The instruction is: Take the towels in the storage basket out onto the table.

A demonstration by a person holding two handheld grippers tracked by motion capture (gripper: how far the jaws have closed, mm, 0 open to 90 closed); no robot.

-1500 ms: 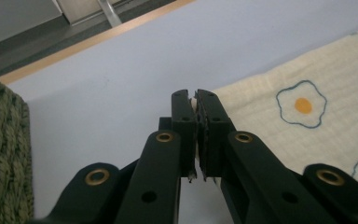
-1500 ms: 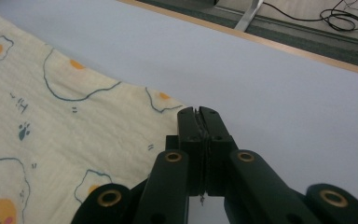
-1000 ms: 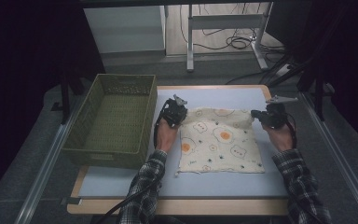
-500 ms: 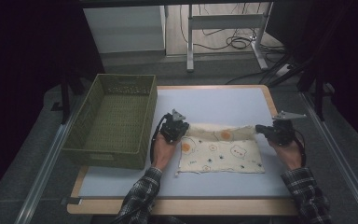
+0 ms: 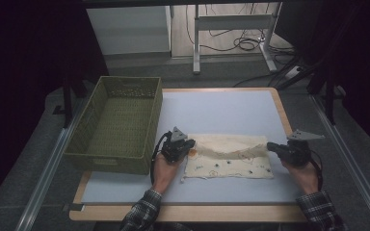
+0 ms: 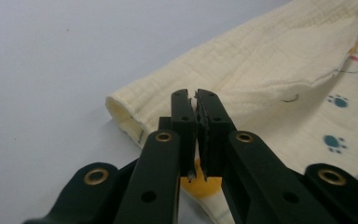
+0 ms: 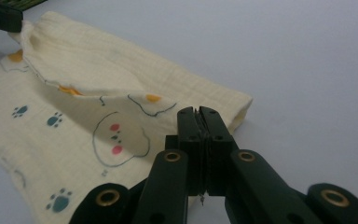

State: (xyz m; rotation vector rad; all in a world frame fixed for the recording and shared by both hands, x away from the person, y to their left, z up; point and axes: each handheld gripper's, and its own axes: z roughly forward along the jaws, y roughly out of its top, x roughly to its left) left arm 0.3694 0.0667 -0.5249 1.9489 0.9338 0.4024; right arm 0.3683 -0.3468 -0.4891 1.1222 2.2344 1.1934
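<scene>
We held both grippers, left [image 5: 182, 146] and right [image 5: 275, 147], clamped on the far corners of the soft, limp printed muslin cloth [image 5: 231, 159].

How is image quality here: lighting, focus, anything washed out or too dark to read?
High view: dim, the surroundings nearly black, only the table lit; the cloth print is small and soft. Left gripper view: evenly lit, cloth weave sharp, the near jaw bases slightly soft. Right gripper view: darker, bluish, cloth print readable; the far cloth end and the left gripper there blur.
</scene>
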